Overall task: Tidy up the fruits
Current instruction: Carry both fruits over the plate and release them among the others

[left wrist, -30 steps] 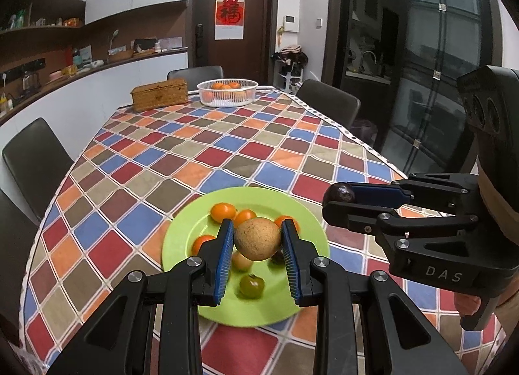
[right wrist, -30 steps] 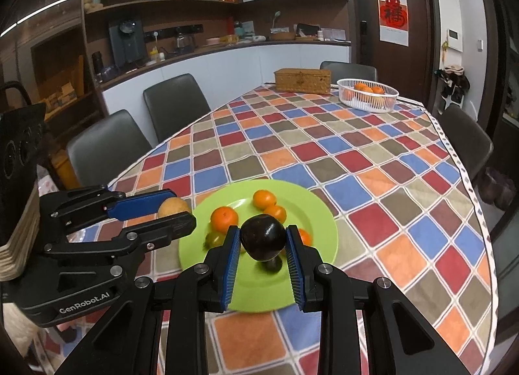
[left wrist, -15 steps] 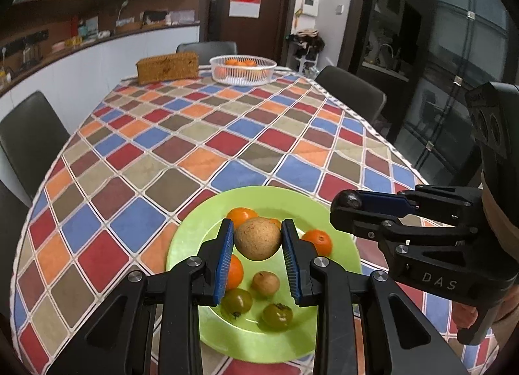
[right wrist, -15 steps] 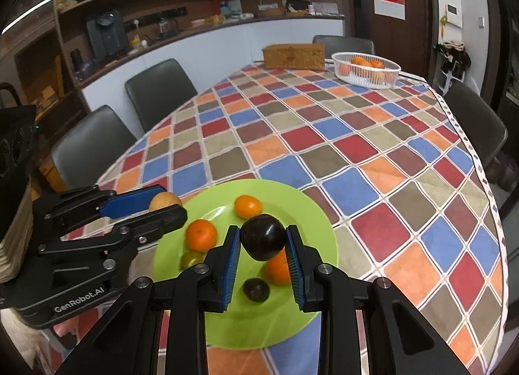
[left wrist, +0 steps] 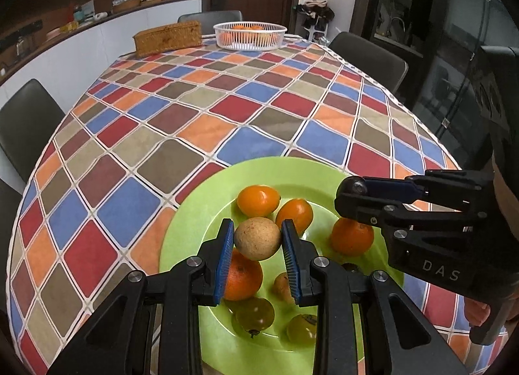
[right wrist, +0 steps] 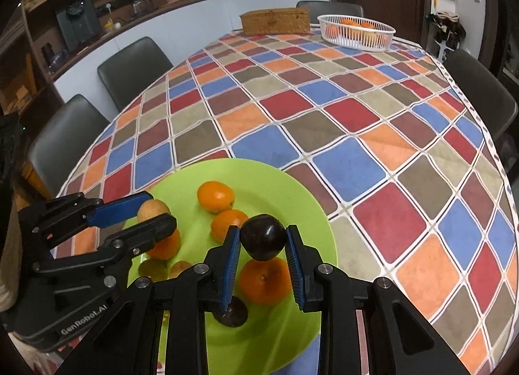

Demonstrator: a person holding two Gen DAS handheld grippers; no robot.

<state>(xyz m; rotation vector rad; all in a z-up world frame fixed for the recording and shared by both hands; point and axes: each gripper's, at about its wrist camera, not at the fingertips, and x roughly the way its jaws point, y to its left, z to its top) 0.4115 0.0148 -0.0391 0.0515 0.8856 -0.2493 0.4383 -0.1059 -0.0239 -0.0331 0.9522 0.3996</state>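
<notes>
Left gripper (left wrist: 258, 250): fingers clenched on the tan fruit (left wrist: 257, 238), held clear above the plate (left wrist: 194, 213).
Right gripper (right wrist: 262, 256): fingers clenched on the dark fruit (right wrist: 262, 241), also held above the plate, beside the left gripper.
Change: over the last second both views have tipped downward and drawn nearer the plate; the fruit lying on it sits lower and larger in frame. Both grips are unchanged.
Meaning: judged a carry phase, both fruits lifted and neither set down yet. The white basket (left wrist: 249, 36) at the far end of the bench (left wrist: 227, 109) already holds orange fruit, so it may be the sorting target; that is uncertain.
Left on the plate: three or four oranges (left wrist: 258, 200), two green tomato-like fruits (left wrist: 254, 313), a small brownish one, and a second dark fruit (right wrist: 231, 310) under the right gripper.
Tan fruit: round, matte, speckled, rough-looking skin; likely firm.
Dark fruit: near-black, smooth, glossy with a highlight; could slip in ribbed pads if squeezed lightly.
Oranges: bright, dimpled peel, slightly flattened spheres.
Plate: lime green, smooth, wide shallow rim.
Bench: covered by a checked cloth of red, blue, orange and brown diamonds.
Basket: white slotted plastic, oval; a woven wicker box (left wrist: 167, 38) stands just beside it.
</notes>
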